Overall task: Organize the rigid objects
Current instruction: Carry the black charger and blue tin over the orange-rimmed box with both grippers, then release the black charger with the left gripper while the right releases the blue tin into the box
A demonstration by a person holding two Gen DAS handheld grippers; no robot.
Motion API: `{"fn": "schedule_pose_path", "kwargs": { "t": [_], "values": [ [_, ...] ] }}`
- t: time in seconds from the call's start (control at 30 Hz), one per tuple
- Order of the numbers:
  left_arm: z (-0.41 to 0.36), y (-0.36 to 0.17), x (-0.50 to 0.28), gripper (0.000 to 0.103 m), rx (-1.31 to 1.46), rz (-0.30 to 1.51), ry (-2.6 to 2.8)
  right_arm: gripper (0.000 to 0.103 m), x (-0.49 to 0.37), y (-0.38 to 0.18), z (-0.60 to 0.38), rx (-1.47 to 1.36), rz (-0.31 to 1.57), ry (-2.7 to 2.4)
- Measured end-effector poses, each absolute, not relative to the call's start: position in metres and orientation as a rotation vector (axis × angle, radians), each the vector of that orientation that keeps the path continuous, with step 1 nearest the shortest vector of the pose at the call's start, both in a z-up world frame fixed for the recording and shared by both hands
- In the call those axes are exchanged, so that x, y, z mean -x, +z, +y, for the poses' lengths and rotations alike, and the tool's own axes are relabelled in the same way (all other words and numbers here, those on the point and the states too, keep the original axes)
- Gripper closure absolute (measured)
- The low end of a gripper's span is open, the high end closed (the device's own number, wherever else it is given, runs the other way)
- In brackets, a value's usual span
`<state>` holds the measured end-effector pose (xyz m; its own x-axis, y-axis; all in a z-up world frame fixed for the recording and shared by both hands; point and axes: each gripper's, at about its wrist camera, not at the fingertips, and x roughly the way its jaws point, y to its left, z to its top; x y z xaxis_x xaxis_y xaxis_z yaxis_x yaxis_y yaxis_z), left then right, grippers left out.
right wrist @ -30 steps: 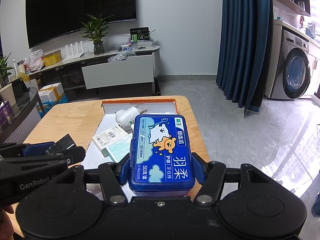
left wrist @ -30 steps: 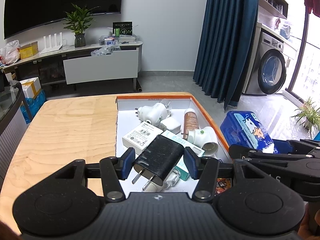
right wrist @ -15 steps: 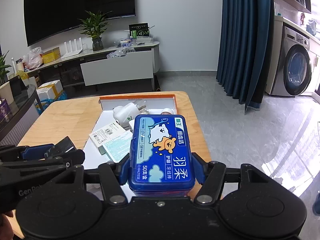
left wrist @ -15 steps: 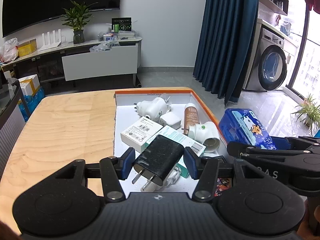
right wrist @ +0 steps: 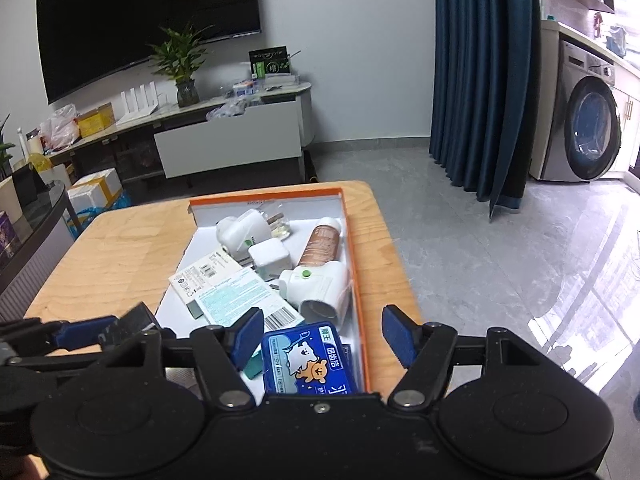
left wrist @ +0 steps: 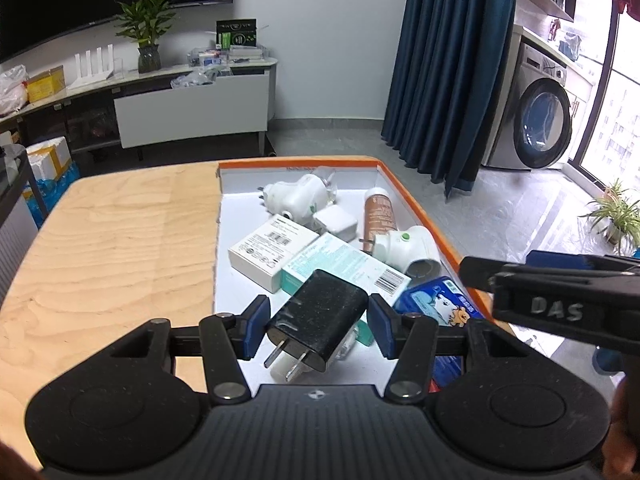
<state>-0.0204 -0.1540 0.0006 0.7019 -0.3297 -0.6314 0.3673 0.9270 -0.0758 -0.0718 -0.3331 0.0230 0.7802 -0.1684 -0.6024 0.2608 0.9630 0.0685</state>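
- The wooden table (left wrist: 120, 248) carries an orange-rimmed tray (left wrist: 424, 216) with a white floor, set toward its right side.
- The left gripper (left wrist: 318, 326) hovers over the near end of the tray, its blue pads spread with gaps on both sides of the black charger (left wrist: 320, 318). The charger is tilted, prongs pointing toward the camera, and lies on the things below it.
- Along the tray's left part lie a white box (left wrist: 270, 254) and a teal-and-white box (left wrist: 344, 268), which overlaps the white box's corner.
- At the far end sits a white plug adapter (left wrist: 296, 200), with a small white cube charger (left wrist: 335, 222) just in front of it.
- Near the right wall lies a brown tube (left wrist: 378, 216), and nearer the camera a white nightlight plug with a green button (left wrist: 408, 248).
- The blue floss box (right wrist: 306, 360) lies in the near right corner of the tray, beside the orange wall.
- The right gripper (right wrist: 322, 338) is above that box with its fingers wide apart, clear of the box on both sides.
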Motion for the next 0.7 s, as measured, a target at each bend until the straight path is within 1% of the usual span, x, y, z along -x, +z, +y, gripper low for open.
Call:
{"fn": "schedule_pose_path", "kwargs": {
  "t": [0.17,0.23,0.37,0.53,0.7],
  "values": [
    [-0.165,-0.005,0.019,0.048,-0.072,0.708,-0.423,0.024,0.086,0.034,-0.335,-0.136,0.605,-0.258],
    [-0.170,-0.005,0.019,0.029,-0.078,0.712,-0.430,0.024,0.091,0.038,-0.334,-0.123,0.598,-0.264],
    [-0.170,0.002,0.025,0.020,-0.085,0.694,-0.416,0.024,0.105,0.044,-0.331,-0.110,0.587,-0.273],
    [-0.163,0.020,0.045,0.000,-0.090,0.657,-0.360,0.024,0.128,0.055,-0.332,-0.133,0.582,-0.266],
    [-0.157,0.033,0.071,0.000,-0.086,0.661,-0.315,0.022,0.149,0.054,-0.328,-0.101,0.625,-0.272]
  ]
}}
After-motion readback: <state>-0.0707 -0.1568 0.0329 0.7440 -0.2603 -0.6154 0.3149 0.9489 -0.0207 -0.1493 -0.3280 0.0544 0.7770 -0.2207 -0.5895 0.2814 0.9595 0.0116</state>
